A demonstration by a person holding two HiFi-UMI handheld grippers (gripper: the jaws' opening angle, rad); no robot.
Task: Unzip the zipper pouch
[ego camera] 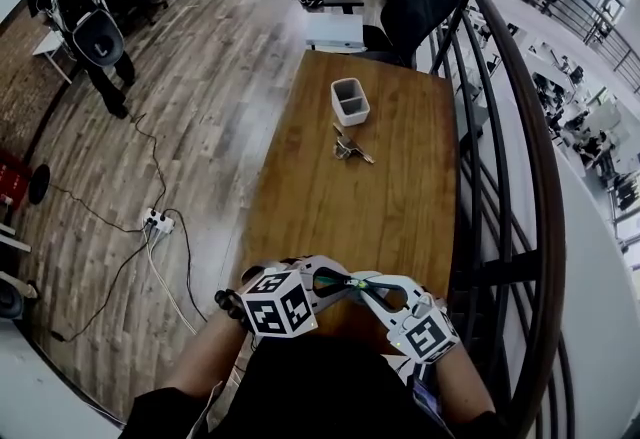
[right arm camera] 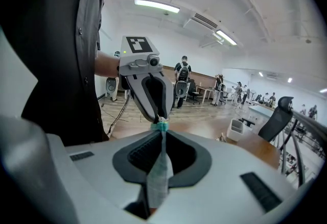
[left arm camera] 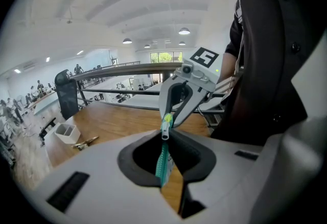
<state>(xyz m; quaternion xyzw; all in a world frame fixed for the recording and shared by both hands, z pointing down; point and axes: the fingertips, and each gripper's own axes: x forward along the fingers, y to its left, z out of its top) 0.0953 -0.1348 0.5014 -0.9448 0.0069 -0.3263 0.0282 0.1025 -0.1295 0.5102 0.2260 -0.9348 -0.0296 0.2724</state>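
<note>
Two grippers meet tip to tip, the left gripper (ego camera: 340,282) and right gripper (ego camera: 368,289) each clamped on the zipper pouch (right arm camera: 157,177), which hangs between them above the near end of the wooden table (ego camera: 340,217). Toward 12 o'clock sit a white bin (ego camera: 350,101) and keys (ego camera: 350,149) — railing (ego camera: 500,127) at 3, plank floor (ego camera: 200,107) at 9. Only the left gripper view shows the zipper teeth (left arm camera: 162,164) and slider (left arm camera: 165,128).

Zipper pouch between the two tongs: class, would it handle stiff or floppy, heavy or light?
Probably floppy: in the right gripper view the zipper pouch shows as a thin, flattened fabric strip. Likely light for its size: the left tongs and right tongs carry it by narrow pinches alone.
</note>
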